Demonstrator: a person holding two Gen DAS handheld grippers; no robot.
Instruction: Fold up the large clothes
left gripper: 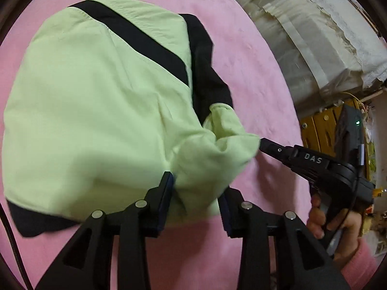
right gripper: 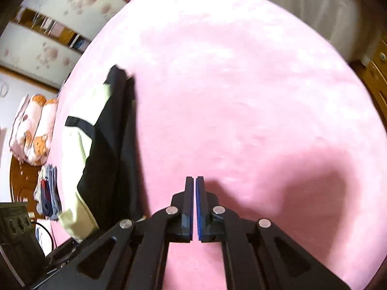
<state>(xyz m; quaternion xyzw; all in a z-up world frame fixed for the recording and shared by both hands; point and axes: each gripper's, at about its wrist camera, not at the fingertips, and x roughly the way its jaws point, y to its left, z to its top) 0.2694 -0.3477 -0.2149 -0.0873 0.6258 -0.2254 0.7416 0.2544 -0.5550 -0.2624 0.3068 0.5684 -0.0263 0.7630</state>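
Note:
A light green garment (left gripper: 96,108) with black bands and black sleeves lies folded on the pink bed cover (left gripper: 254,72). My left gripper (left gripper: 197,191) stands over its near corner, jaws apart, and a loose bunch of green cloth lies between the pads. My right gripper (left gripper: 263,143), held by a hand (left gripper: 316,217), points at the garment's right edge with its tip beside the green fold. In the right wrist view my right gripper (right gripper: 195,181) is shut with nothing between its pads, over bare pink cover (right gripper: 229,84). There the garment (right gripper: 77,157) lies to the left.
A pale wrapped bulk (left gripper: 302,36) and a yellow wooden cabinet (left gripper: 321,130) stand past the bed's right edge. Rolled bedding with a bear print (right gripper: 31,130), a stack of folded clothes (right gripper: 48,191) and a black device (right gripper: 17,224) sit at the left.

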